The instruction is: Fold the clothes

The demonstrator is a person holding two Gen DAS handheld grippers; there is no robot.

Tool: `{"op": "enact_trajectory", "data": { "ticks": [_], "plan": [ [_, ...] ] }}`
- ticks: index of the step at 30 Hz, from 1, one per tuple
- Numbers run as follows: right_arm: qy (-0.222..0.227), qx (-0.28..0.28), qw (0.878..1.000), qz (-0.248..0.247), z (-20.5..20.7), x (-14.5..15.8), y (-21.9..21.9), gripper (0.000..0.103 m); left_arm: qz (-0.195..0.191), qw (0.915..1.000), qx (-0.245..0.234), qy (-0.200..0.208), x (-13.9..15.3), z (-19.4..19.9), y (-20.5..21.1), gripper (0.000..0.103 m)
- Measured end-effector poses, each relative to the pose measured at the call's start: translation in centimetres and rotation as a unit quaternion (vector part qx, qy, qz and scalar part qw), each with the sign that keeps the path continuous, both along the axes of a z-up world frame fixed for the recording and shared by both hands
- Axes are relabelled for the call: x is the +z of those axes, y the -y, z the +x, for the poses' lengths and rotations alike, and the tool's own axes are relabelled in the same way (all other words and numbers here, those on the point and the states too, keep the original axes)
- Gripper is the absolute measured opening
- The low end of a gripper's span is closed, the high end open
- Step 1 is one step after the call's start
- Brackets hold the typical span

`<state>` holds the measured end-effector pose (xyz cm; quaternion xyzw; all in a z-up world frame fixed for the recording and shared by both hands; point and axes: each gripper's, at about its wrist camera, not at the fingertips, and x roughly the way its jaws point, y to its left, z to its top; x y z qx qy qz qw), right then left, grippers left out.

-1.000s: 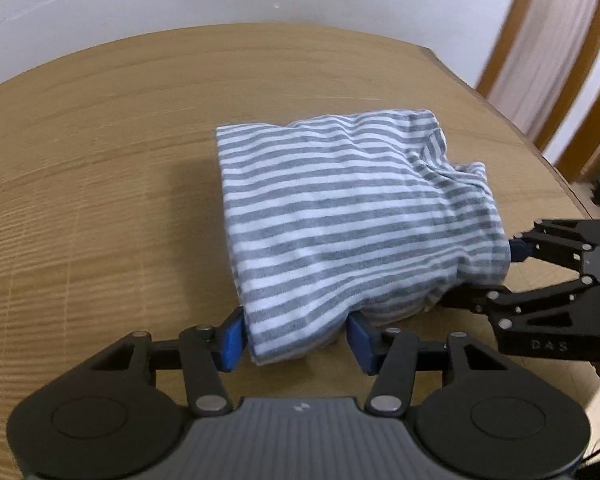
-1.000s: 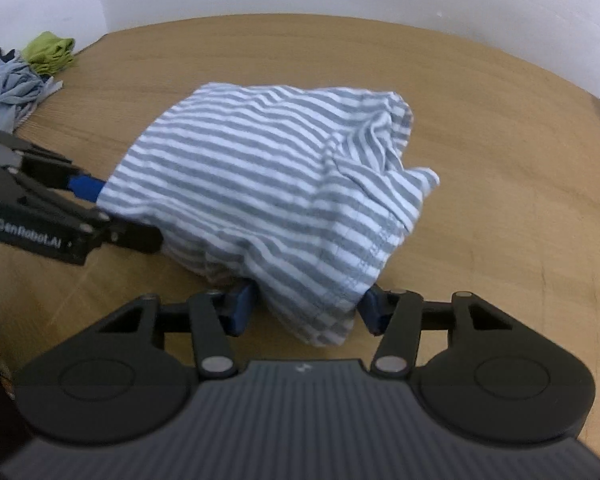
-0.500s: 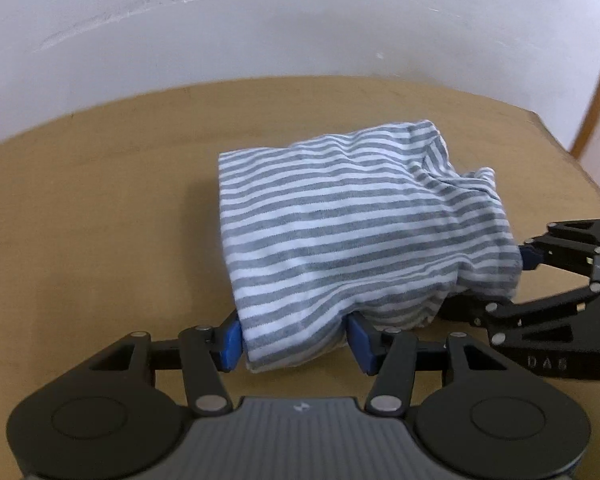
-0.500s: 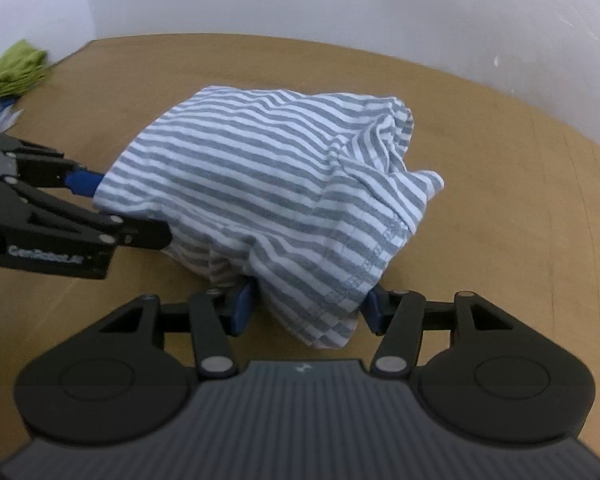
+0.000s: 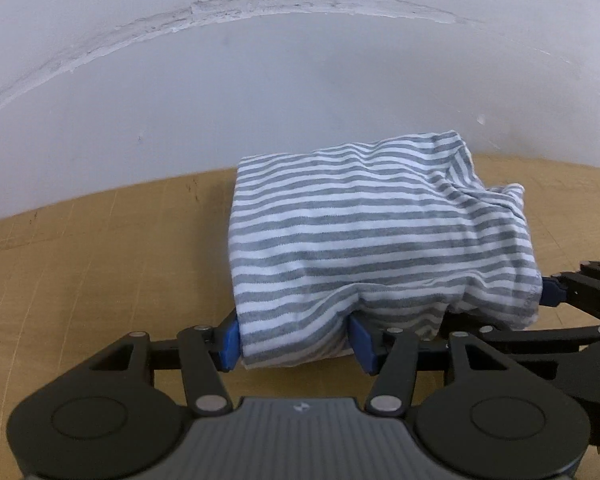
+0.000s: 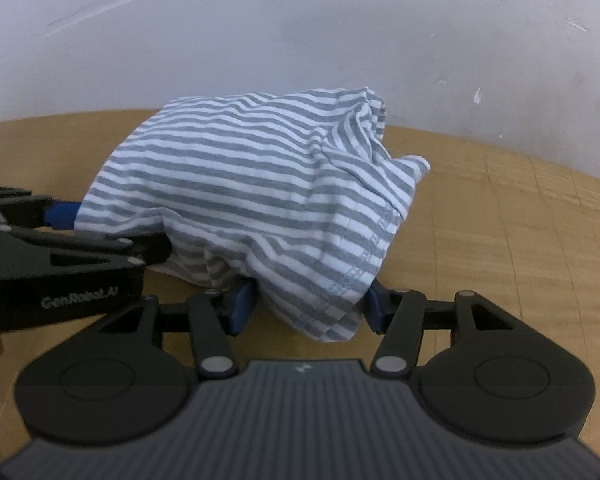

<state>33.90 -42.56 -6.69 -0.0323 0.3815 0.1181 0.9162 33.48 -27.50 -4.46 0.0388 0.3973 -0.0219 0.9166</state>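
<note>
Two grippers hold one folded bundle of cloth — a grey-and-white striped garment (image 5: 380,240) that sits above the wooden table (image 5: 100,264), close to the white wall (image 5: 260,80) behind it. The left gripper (image 5: 296,340) has its blue-padded jaws pinching the near left corner of the garment, with the cloth bunched between the pads and bulging out above them. The right gripper (image 6: 306,306) grips the near right corner the same way, its jaws pressed onto a hanging fold with a stitched hem. In the left wrist view the right gripper (image 5: 548,300) shows at the right edge, one blue pad touching the garment's side; in the right wrist view the left gripper (image 6: 66,216) comes in from the left, a blue pad against the cloth's edge. The garment (image 6: 252,184) is folded into a rough, thick rectangle, stripes running across it, with a rumpled corner sticking out on its far right side. Whether its underside rests on the table (image 6: 500,220) or hangs just above it — I cannot tell.
</note>
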Motion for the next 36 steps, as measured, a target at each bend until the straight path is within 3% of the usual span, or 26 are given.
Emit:
{"op": "enact_trajectory", "data": {
  "ticks": [6, 12, 16, 23, 27, 36],
  "plan": [
    [-0.010, -0.024, 1.000, -0.003, 2.2, 0.4, -0.4, 0.058, -0.027, 0.9994, 0.020, -0.002, -0.3, 1.7, 0.1, 0.058],
    [-0.013, -0.030, 0.999, -0.006, 1.0, 1.2, -0.6, 0.059, -0.018, 0.9998, 0.008, 0.008, 0.8, -1.1, 1.2, 0.060],
    [-0.009, -0.041, 0.999, -0.002, -1.4, 2.8, -0.4, 0.059, -0.011, 0.9996, -0.011, 0.023, 2.2, -4.7, 2.2, 0.065],
    [-0.005, -0.060, 0.998, 0.025, -6.4, 5.2, 1.2, 0.059, -0.066, 0.9976, -0.007, 0.022, 4.3, -8.9, 2.7, 0.074],
    [0.003, -0.056, 0.998, 0.027, -9.7, 6.2, 1.9, 0.059, -0.055, 0.9982, -0.008, 0.021, 5.6, -10.4, 2.2, 0.077],
    [-0.010, -0.066, 0.997, 0.047, -18.7, 6.7, 4.7, 0.059, -0.049, 0.9986, 0.002, 0.017, 7.9, -18.8, 3.3, 0.076]
  ]
}}
